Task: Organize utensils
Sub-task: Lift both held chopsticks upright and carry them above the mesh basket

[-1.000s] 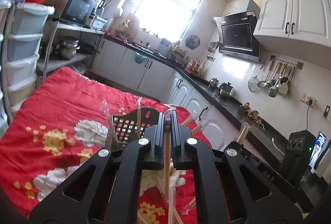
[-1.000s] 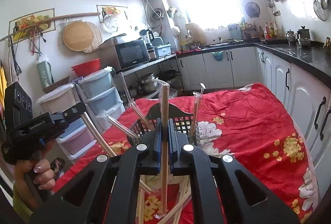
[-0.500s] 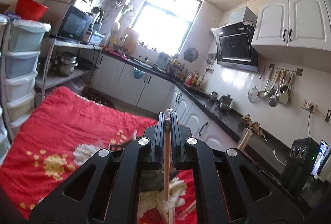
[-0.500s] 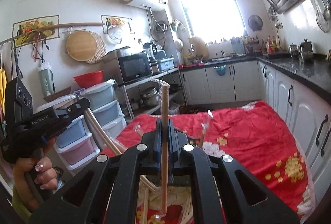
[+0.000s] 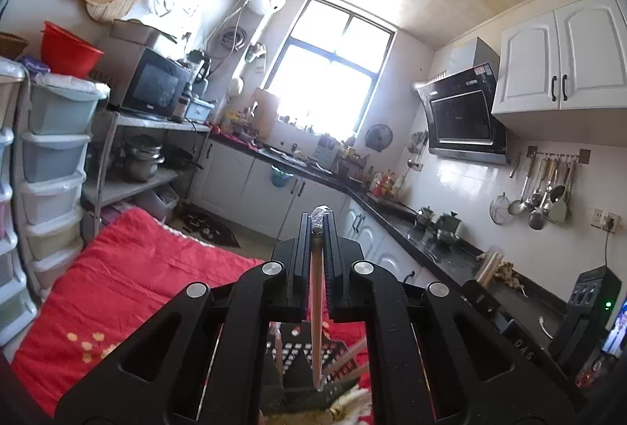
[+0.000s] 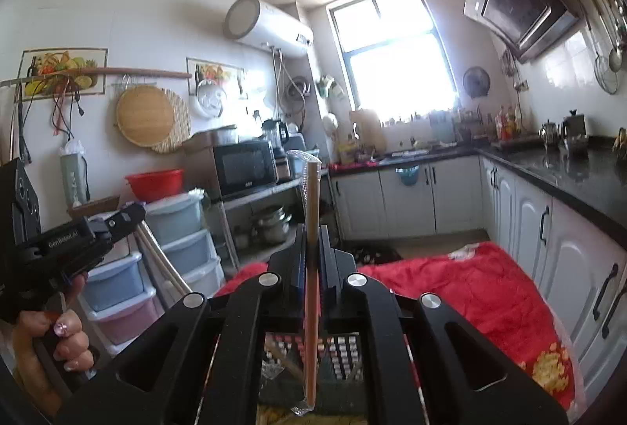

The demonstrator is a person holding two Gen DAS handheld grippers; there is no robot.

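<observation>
Both tongs, left (image 5: 316, 229) and right (image 6: 312, 237), each clamp 1 wrapped chopstick pair (image 6: 311, 268); lower vertically into black basket (image 6: 345, 350), then release.

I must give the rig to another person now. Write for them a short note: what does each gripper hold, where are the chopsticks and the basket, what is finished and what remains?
Left gripper: shut on one wrapped chopstick pair, held upright, lifted above the black basket.
Right gripper: shut on another wrapped pair, also upright, its lower end hanging over the same basket.
The basket stands on the red flowered cloth; a few more sticks lean near it, low in the left view.
Done: both pairs are picked up.
Left: put each pair where it belongs. The pictures do not show that place, so check before you release.
</observation>
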